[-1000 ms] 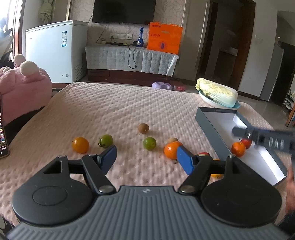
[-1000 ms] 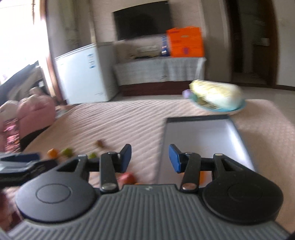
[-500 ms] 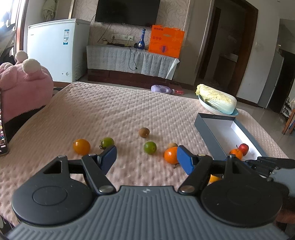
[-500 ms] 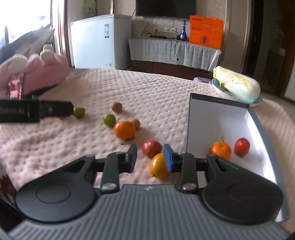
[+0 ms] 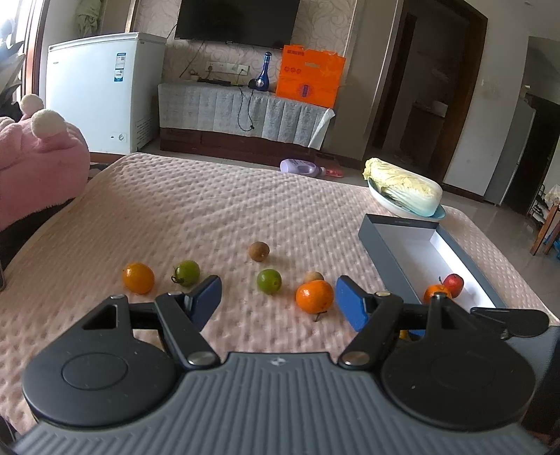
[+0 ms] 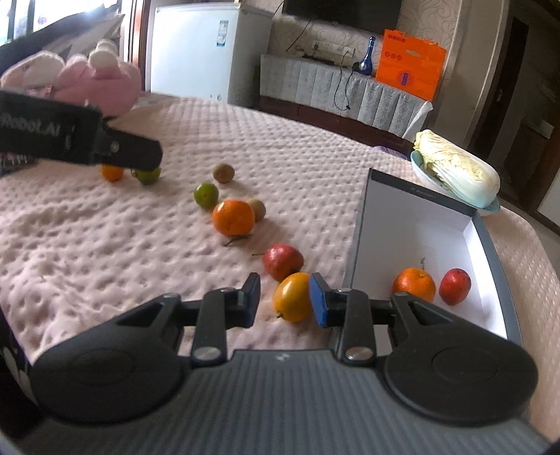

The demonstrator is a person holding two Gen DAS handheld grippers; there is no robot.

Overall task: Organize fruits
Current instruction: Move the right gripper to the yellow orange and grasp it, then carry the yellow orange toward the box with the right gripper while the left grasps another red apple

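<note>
Right wrist view: right gripper is closing on a yellow fruit; right pad touches it, left pad is just short.
Change: a second ago the jaws stood wide above the box; now lower, narrowed.
Box: orange, apple inside.
Left gripper: spread, empty, unmoved.
Meaning: next fruit nearly gripped.

Home living room: television, freezer
</note>
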